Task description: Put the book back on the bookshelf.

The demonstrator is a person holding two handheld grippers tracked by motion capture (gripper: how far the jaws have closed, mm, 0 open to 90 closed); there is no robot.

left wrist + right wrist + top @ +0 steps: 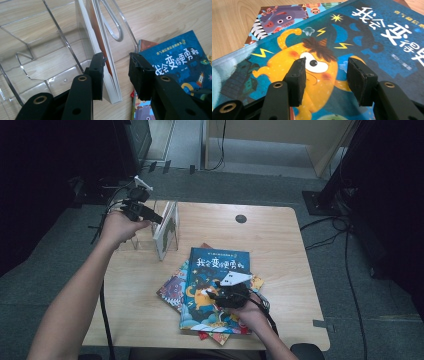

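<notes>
Left gripper (116,72), jaws apart around a standing book (105,62), steadies it in the clear rack (50,62) at far left, while the right gripper (325,80) hovers open-jawed over the blue book (367,50), next for shelving.

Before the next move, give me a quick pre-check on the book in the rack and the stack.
1. Upright book standing in the clear rack, leaning a bit: ok.
2. Left gripper free of that book: cannot tell; jaws straddle it, one pad at its cover, a gap on the other side.
3. Right gripper empty: ok; jaws apart over the blue book, nothing between the pads.
4. Blue book on top of the stack: ok; a colourful book shows beneath it.
5. Stack squared up: not ok; lower books fan out at angles.
6. Free slots in the rack: ok.
</notes>
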